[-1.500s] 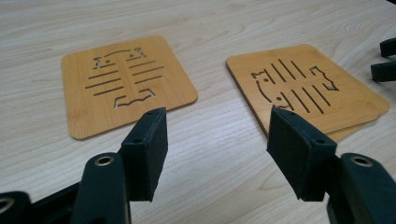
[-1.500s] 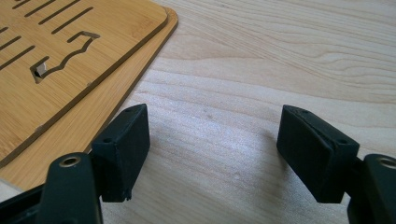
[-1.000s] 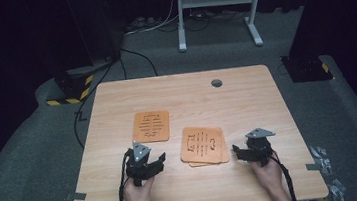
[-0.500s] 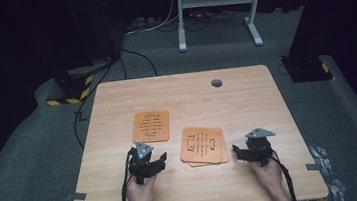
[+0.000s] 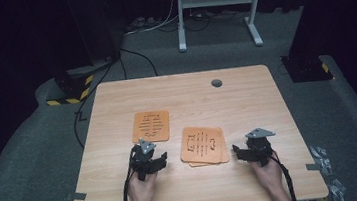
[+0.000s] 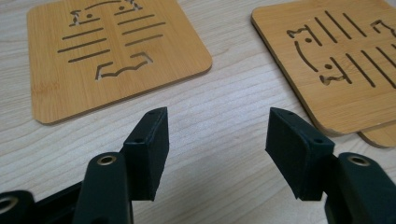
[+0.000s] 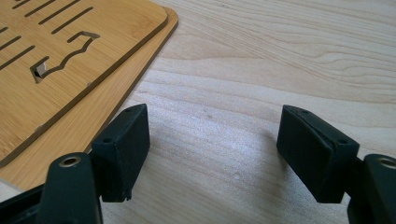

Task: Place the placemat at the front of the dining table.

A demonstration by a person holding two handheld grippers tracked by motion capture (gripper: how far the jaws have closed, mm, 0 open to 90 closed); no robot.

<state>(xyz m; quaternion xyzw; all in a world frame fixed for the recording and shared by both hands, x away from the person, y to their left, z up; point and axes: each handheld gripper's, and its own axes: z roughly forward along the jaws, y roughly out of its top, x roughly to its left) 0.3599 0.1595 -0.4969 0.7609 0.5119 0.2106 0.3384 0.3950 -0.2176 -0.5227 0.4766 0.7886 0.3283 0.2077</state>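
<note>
Two black hand-held grippers rest low over a light wooden table (image 5: 246, 98). A single square bamboo coaster (image 5: 150, 126) (image 6: 112, 51) with cut-out slots lies just beyond my left gripper (image 5: 156, 159) (image 6: 217, 121). A stack of similar coasters (image 5: 203, 145) (image 6: 336, 60) (image 7: 56, 60), slightly fanned, lies between the two grippers. My left gripper stands open over bare wood, with nothing between its pads. My right gripper (image 5: 241, 151) (image 7: 212, 112) is also open and holds nothing; the corner of the stack lies just past its left pad (image 7: 123, 149).
A small round grey grommet (image 5: 216, 83) sits near the table's far edge. Grey carpet surrounds the table, with cables (image 5: 112, 67) and a white metal frame (image 5: 217, 6) beyond it. Pieces of tape hang at the near corners of the table.
My left gripper has shifted slightly to the right and sunk a little toward the table. The right gripper and the coasters have stayed put.
</note>
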